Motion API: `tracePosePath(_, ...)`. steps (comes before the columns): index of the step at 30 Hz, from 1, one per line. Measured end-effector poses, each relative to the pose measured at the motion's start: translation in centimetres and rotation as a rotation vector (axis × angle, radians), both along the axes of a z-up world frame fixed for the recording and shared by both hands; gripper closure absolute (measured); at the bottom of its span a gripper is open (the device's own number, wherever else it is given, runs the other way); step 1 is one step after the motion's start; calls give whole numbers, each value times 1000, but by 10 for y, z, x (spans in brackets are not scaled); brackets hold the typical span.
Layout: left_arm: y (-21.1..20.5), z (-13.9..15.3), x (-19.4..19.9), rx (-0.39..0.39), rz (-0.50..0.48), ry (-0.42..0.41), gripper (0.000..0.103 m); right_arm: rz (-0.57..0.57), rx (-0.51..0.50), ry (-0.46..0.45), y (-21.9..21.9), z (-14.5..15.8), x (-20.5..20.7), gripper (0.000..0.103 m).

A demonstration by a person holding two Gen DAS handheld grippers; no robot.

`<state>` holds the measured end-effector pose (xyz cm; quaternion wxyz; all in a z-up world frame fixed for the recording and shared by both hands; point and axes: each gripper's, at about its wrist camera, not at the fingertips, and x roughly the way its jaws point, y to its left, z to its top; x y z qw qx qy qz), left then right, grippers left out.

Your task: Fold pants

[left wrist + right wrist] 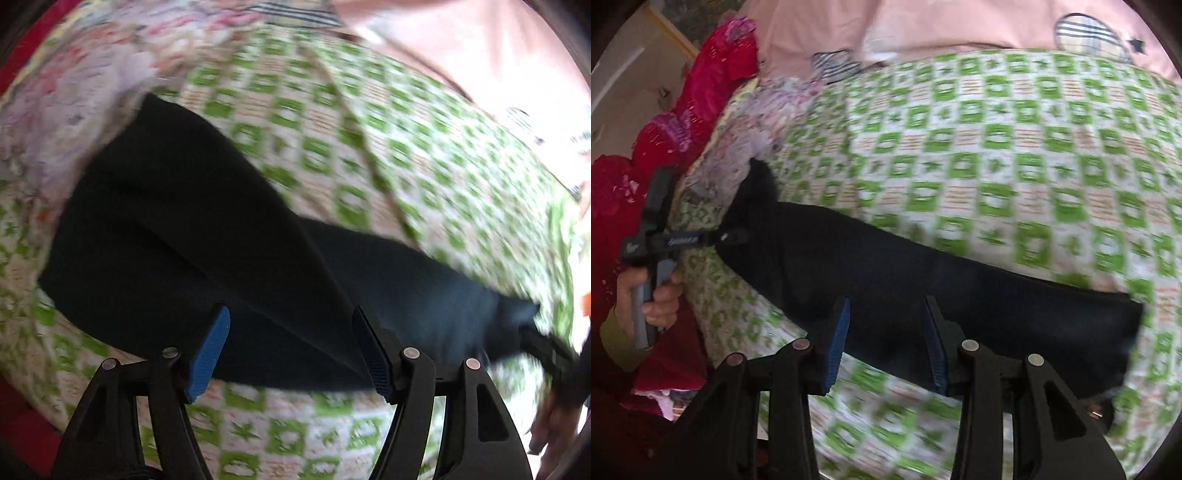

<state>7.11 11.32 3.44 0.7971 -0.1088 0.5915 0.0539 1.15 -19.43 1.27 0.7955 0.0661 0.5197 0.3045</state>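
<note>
The black pants (207, 236) lie stretched out in a long strip on the green-and-white checked bedcover (369, 155). My left gripper (290, 319) is open just above the near edge of the pants, blue pads apart. In the right wrist view the pants (923, 288) run from upper left to right. My right gripper (886, 310) is open over their near edge. The left gripper (727, 236) shows at the left end of the pants, held by a hand; its tips touch the cloth. The right gripper (543, 343) shows blurred at the right end of the pants.
A pink quilt (942, 26) lies at the far side of the bed. Red and floral fabrics (713, 81) are piled at the left. The person's hand (657, 299) holds the left handle. Both views are motion-blurred.
</note>
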Motion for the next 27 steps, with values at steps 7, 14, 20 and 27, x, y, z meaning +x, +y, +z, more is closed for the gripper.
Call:
tracePosePath(7,39,-6,64,72,145,95,34,179,31,33,97,-12,13,61)
tracePosePath(14,61,-21,114,160,198,158,31,276,28,77,159,-36,25,50)
tracePosePath(20,75,-45,131,204,173,212,66,293,-13,75,184,-54,35,56)
tracePosePath(27,106,-17,90,61,233,25,98,383,-22,-42,194,-31,24,96)
